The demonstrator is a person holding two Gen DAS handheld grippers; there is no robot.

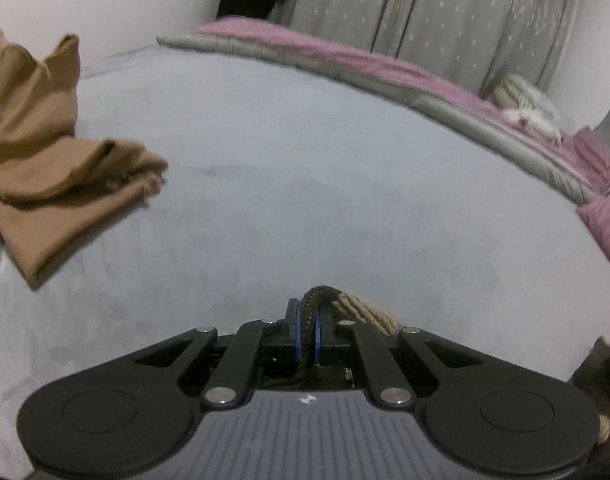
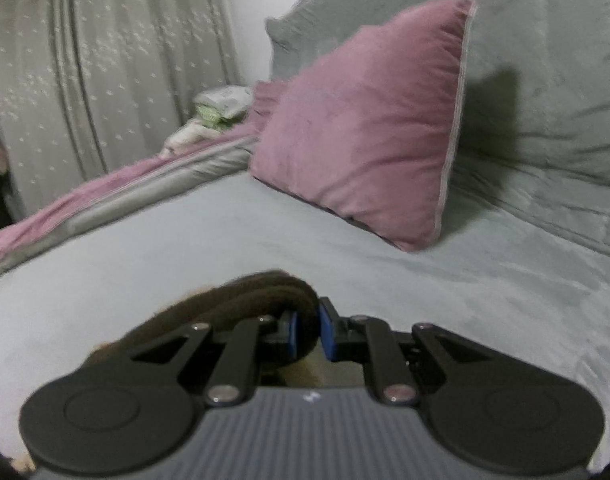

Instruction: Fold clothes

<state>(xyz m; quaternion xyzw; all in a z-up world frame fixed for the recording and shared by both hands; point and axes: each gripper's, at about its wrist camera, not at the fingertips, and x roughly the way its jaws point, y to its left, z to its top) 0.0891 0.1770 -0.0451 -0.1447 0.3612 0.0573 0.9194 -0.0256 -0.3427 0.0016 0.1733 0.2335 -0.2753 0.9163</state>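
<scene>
My left gripper point(image 1: 308, 330) is shut on the edge of a dark brown knit garment point(image 1: 319, 300) with a beige ribbed trim point(image 1: 369, 312), held above the grey bed sheet point(image 1: 285, 168). My right gripper point(image 2: 308, 330) is shut on a thick fold of the same dark brown garment point(image 2: 241, 300), which bulges to the left of the jaws. More of the dark garment hangs at the lower right of the left wrist view point(image 1: 601, 372). A crumpled tan garment point(image 1: 45, 160) lies on the sheet at the far left.
A pink pillow point(image 2: 369, 120) leans on a grey-green quilt point(image 2: 545, 80) ahead of the right gripper. A pink and grey blanket point(image 1: 385, 72) runs along the bed's far edge, under grey curtains point(image 1: 445, 12). A small bundle of cloth point(image 2: 221, 108) lies by the wall.
</scene>
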